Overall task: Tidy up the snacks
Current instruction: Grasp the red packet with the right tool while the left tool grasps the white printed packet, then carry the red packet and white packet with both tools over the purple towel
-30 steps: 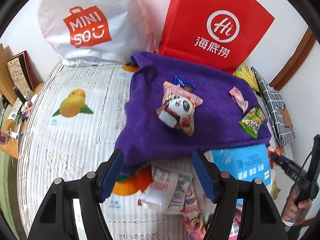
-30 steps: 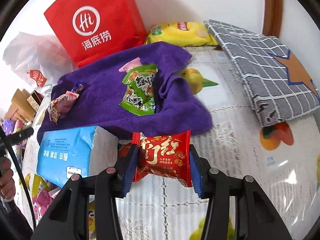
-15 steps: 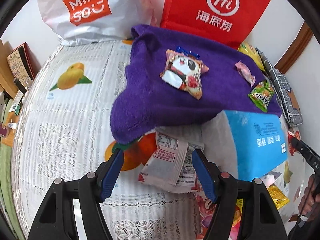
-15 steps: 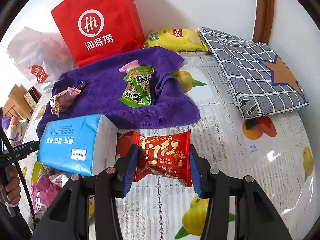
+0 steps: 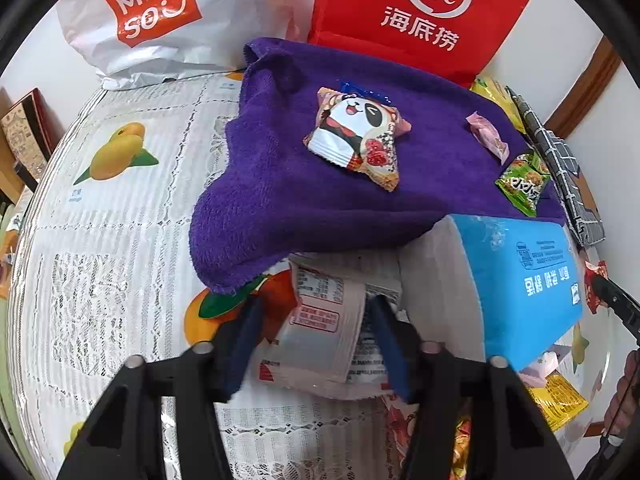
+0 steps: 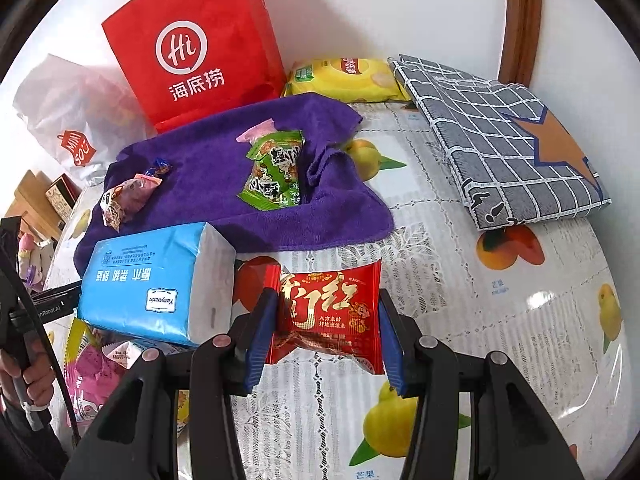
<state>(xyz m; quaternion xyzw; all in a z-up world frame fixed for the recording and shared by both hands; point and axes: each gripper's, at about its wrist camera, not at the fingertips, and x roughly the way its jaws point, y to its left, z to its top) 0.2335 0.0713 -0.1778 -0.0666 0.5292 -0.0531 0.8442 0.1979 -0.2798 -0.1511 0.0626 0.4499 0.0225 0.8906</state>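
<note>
Right gripper point(image 6: 324, 338): we pinch a glossy red foil packet point(image 6: 330, 314) above the lace-patterned tablecloth point(image 6: 460, 320).
Left gripper point(image 5: 314, 340): our blue pads straddle a crinkly white packet point(image 5: 324, 336); grip unclear.
Towel point(image 6: 224, 184): fuzzy purple, holding snacks.

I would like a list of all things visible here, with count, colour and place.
Towel: 1, purple, mid table.
Panda snack: 1, pink-white, on towel.
Green snack: 1, on towel.
Pink candy: 1, on towel.
Tissue pack: 1, blue, before towel.
Red bag: 1, behind towel.
White bag: 1, back left.
Chips: 1, yellow, back.
Grey cloth: 1, right.
White packet: 1, between left gripper fingers.
Red packet: 1, in right gripper.
</note>
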